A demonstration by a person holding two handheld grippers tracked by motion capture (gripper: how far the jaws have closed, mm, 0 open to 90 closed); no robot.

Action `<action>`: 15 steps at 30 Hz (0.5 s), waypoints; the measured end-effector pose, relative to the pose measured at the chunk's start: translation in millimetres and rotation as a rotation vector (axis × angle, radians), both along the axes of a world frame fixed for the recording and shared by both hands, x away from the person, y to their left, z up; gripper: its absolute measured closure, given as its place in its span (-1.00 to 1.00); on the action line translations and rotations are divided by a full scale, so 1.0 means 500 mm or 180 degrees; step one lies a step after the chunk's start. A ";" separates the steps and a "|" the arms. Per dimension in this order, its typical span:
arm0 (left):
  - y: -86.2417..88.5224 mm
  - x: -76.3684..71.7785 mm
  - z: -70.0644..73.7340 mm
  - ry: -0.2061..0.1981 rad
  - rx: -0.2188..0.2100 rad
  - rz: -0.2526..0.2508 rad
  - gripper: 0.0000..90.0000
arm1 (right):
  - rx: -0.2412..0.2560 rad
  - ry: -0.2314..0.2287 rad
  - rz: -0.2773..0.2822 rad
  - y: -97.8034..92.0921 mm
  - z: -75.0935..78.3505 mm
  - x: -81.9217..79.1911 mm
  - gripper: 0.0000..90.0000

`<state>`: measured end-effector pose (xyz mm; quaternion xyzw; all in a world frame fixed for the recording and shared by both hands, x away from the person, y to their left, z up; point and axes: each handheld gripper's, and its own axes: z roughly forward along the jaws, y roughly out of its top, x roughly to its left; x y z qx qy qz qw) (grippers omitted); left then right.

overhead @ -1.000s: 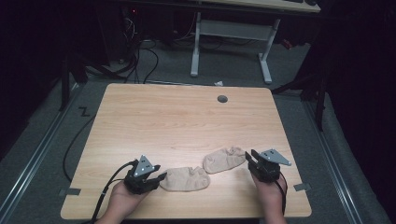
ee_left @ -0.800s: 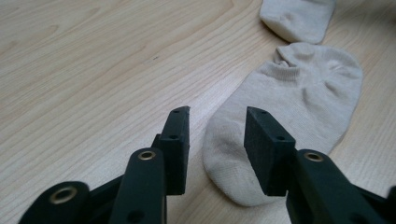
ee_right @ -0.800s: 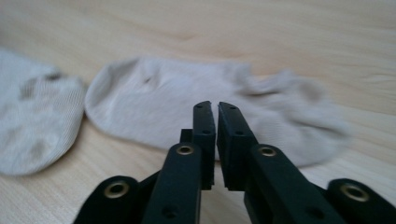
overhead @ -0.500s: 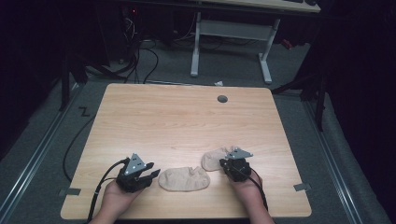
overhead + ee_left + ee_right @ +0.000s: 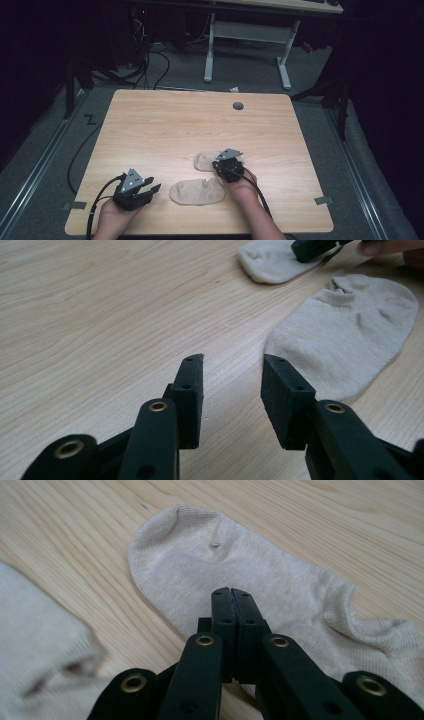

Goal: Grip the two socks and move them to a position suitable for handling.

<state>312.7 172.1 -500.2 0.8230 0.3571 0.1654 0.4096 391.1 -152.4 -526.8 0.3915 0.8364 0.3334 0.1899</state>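
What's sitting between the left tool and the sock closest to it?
Nothing: bare wooden table separates the open left tool from the near sock, seen in the left gripper view.

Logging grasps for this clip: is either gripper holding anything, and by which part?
Nothing held. The left gripper is open beside the near sock; the right gripper is shut over the far sock, no fabric between its jaws.

We see two beige ankle socks lying flat on the wooden table. The near sock point(image 5: 197, 191) lies lengthwise along the front edge, slightly rumpled, its cuff opening showing. The far sock point(image 5: 205, 161) lies just behind it, angled, partly covered by a gripper; whether the two socks touch, we cannot tell.
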 end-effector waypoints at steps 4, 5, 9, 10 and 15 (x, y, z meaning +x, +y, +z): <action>-0.010 0.001 -0.002 0.0007 0.0010 -0.0025 0.37 | -0.0025 -0.0048 0.0043 0.017 0.010 -0.004 0.95; -0.012 0.002 -0.002 0.0004 0.0022 -0.0031 0.36 | 0.0030 -0.0124 -0.0010 0.006 0.022 -0.010 0.94; -0.020 0.007 -0.002 0.0003 0.0016 -0.0072 0.36 | 0.0069 -0.0275 -0.0343 -0.060 0.044 -0.030 0.94; -0.022 0.010 -0.002 0.0004 0.0022 -0.0083 0.35 | 0.0056 -0.0250 -0.0415 -0.073 0.040 -0.030 0.94; -0.029 0.018 -0.003 0.0016 0.0000 -0.0106 0.35 | 0.0018 -0.0035 -0.0501 -0.113 0.007 -0.021 0.89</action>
